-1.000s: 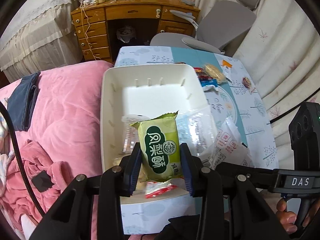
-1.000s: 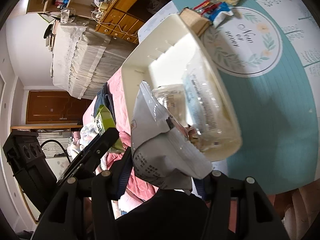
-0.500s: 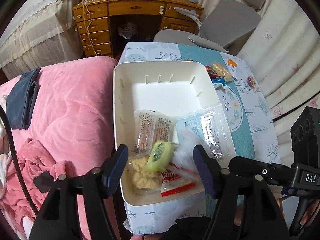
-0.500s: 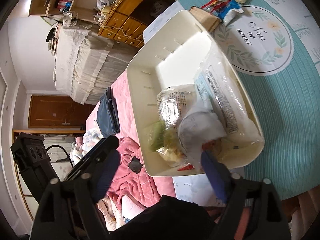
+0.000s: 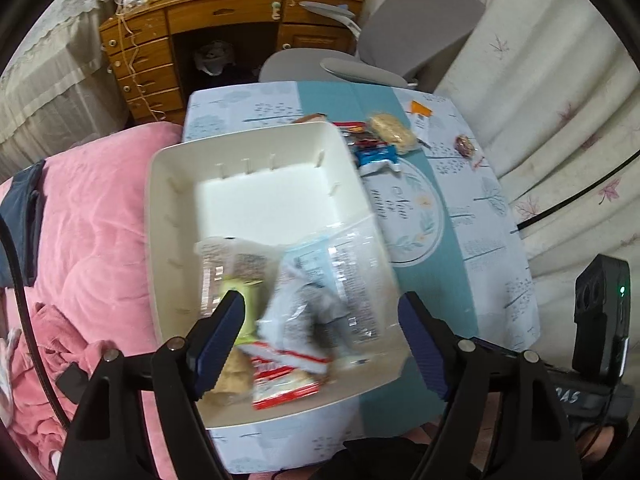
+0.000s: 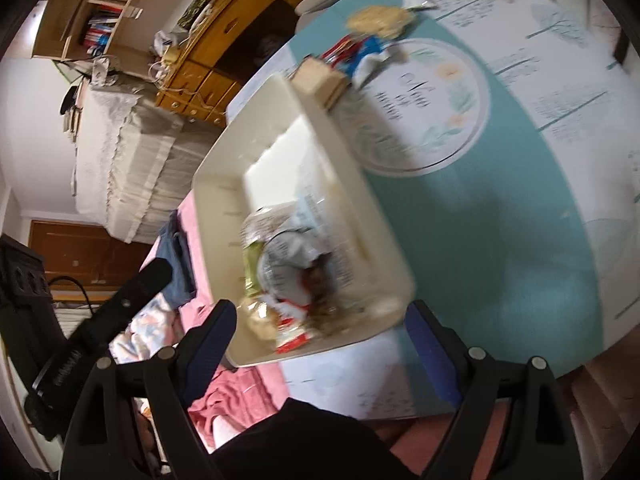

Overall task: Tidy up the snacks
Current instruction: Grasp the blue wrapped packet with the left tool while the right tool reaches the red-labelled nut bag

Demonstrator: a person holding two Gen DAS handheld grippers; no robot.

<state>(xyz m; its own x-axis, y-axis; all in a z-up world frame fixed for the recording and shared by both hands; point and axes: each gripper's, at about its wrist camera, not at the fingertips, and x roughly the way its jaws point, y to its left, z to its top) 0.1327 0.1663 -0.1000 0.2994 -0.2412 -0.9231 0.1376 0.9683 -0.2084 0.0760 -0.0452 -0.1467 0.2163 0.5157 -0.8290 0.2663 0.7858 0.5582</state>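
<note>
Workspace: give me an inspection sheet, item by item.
Surface: table under a blue-and-white printed cloth.
Job's things: white bin holds several snack packets at its near end; loose snacks lie beyond its far corner.
Clutter: small wrapped sweet and an orange-tipped packet near the far edge.
Grippers: left gripper and right gripper both open, empty, above the bin.
Cables: black cable over the pink bedding.
Surroundings: wooden desk, grey chair, curtain.

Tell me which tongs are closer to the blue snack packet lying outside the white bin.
Hard to call; the right, if either. Both tongs, left and right, hang open over the bin's near end, with the blue packet beyond its far right corner.
</note>
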